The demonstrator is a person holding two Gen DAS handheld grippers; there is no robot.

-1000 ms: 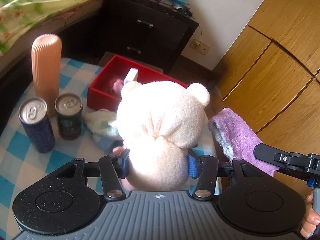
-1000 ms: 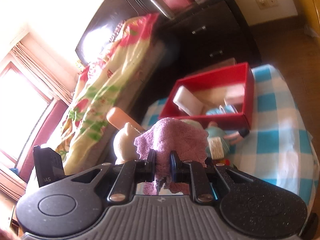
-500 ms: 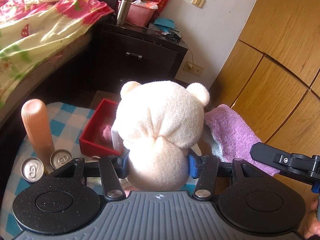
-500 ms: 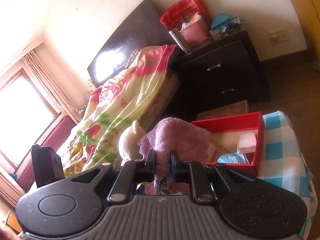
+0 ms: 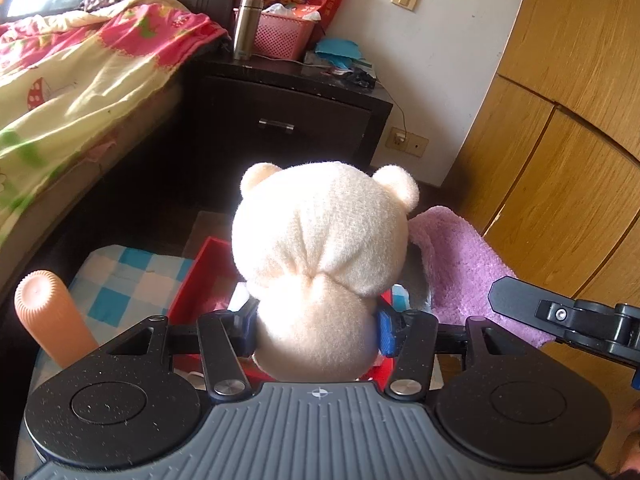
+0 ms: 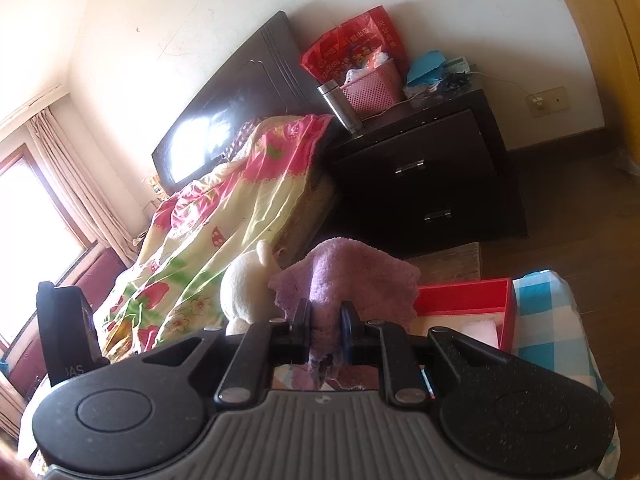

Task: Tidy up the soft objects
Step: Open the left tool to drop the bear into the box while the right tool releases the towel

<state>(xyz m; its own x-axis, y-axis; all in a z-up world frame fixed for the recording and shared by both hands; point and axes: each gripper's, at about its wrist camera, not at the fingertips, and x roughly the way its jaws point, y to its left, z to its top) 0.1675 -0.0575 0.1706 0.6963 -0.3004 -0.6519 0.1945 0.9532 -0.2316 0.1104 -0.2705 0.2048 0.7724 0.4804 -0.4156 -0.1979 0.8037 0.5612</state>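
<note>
My left gripper [image 5: 316,326] is shut on a cream plush bear [image 5: 320,248], held up above the red box [image 5: 200,284]. My right gripper [image 6: 326,322] is shut on a purple fluffy towel [image 6: 348,276], which also shows in the left wrist view [image 5: 460,272] to the right of the bear. The bear shows in the right wrist view [image 6: 244,288] left of the towel. The red box [image 6: 464,300] sits on the blue-checked table [image 6: 548,308] below both grippers, with soft items inside, mostly hidden.
A tall peach ribbed cylinder [image 5: 48,316] stands on the table at left. A dark nightstand [image 5: 280,128] with a pink basket [image 5: 284,34] and steel flask [image 5: 246,28] lies ahead. A bed with a floral quilt [image 5: 72,72] is at left, wooden wardrobe doors [image 5: 560,160] at right.
Both grippers have risen with the bear and the towel and tilted up. The table, cans and box have dropped low in both views; more of the room shows.
</note>
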